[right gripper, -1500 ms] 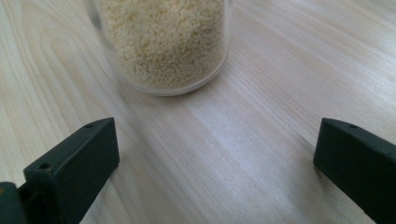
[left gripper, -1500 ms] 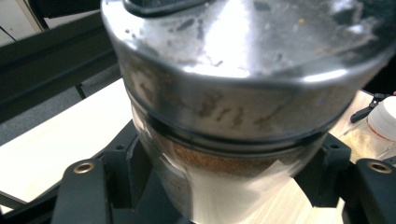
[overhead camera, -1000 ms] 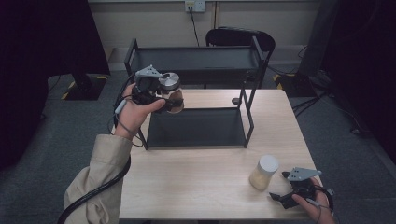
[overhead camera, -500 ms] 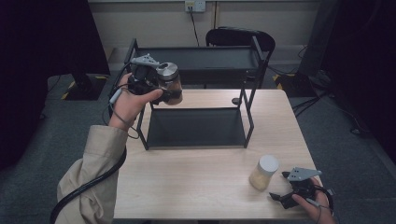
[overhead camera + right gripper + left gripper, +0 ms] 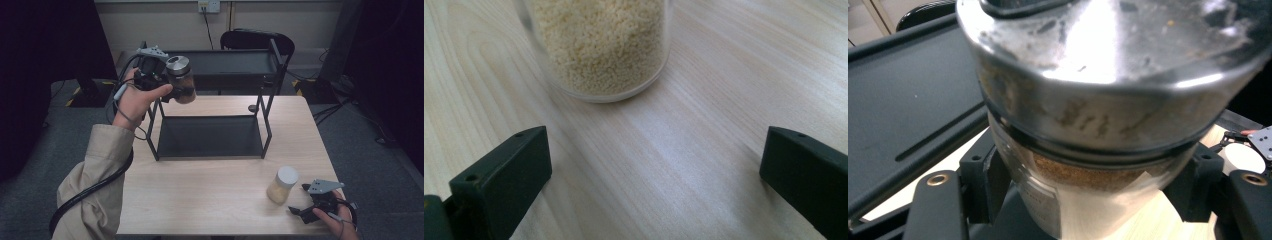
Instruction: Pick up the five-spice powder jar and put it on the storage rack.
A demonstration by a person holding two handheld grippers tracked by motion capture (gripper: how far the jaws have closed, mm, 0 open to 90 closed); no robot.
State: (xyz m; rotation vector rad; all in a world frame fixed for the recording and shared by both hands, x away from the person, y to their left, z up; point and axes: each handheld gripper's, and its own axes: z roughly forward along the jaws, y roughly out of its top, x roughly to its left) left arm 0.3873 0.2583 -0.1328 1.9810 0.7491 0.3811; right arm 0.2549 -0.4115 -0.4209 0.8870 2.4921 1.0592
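Upper left: left gripper [image 5: 167, 82] pinches brown-filled jar [image 5: 181, 80] beside rack top shelf [image 5: 225, 62], probably unplaced. Lower right: right gripper [image 5: 304, 210] spread, grain jar [image 5: 282, 184] untouched.

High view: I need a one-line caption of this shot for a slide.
Left hand-held gripper holds a steel-lidded spice jar beside the black rack's top shelf; the right one rests open by a grain jar.

Dim room, bright tabletop, glare on lid [image 5: 1108, 45], blurred close-ups
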